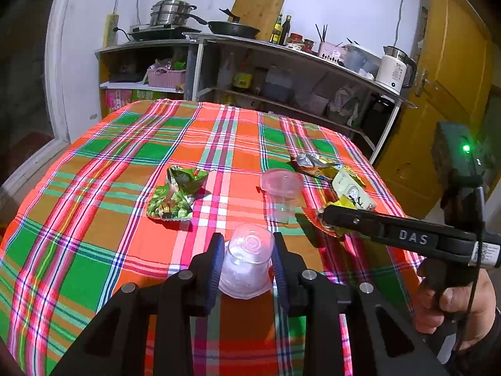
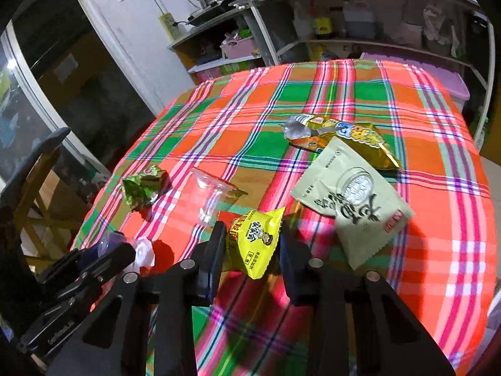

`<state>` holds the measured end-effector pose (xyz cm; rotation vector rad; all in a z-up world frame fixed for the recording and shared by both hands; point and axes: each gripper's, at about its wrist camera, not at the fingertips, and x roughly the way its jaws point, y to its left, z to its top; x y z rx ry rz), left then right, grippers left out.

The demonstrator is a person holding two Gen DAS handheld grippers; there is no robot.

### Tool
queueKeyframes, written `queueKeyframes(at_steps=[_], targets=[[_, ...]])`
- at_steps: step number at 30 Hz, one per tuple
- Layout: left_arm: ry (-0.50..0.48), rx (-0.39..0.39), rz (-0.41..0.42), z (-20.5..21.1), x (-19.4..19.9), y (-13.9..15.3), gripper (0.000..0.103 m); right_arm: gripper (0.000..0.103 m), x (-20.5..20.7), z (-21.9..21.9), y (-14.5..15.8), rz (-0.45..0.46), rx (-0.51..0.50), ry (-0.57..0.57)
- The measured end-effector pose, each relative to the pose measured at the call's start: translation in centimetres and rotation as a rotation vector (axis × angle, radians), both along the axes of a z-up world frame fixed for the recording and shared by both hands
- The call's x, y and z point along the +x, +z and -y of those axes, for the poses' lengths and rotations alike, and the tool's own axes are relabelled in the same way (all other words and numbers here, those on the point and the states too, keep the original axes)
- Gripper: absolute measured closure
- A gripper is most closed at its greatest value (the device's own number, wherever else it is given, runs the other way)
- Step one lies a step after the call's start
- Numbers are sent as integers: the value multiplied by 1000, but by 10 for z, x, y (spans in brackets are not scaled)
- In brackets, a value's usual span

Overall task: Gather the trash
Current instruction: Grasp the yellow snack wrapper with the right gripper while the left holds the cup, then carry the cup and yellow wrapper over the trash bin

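My left gripper [image 1: 247,239] is shut on a clear plastic cup [image 1: 247,263], which lies on its side between the blue pads just above the plaid tablecloth [image 1: 109,188]. In the right wrist view, my right gripper [image 2: 253,228] is shut on a small yellow snack packet [image 2: 253,244], both pads against its sides. On the cloth lie a crumpled green wrapper [image 1: 175,194], a second clear cup [image 1: 281,192] standing upright, a pale green packet [image 2: 353,194] and a gold snack bag [image 2: 341,138].
Behind the table stands a metal shelf unit [image 1: 281,53] with pots, a pan, bottles and a white kettle [image 1: 394,69]. A yellow door [image 1: 451,78] is at the right. A wooden chair [image 2: 34,169] stands off the table's left edge.
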<state>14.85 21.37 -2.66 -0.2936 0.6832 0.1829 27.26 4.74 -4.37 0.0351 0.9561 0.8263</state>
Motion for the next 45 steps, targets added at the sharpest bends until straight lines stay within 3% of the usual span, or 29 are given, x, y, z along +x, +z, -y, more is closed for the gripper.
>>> queueKeyframes(at_steps=[14,23,45], targets=[[-73,19,32,56,-35,23,73,70,-68,86,36,111,10,-76],[-147,24,53,103,-57,36,73,70,-110,134,45,150,8,-125],[-298,56,61,184,-65,48,73,70,-147,220,53,199,6,-254]])
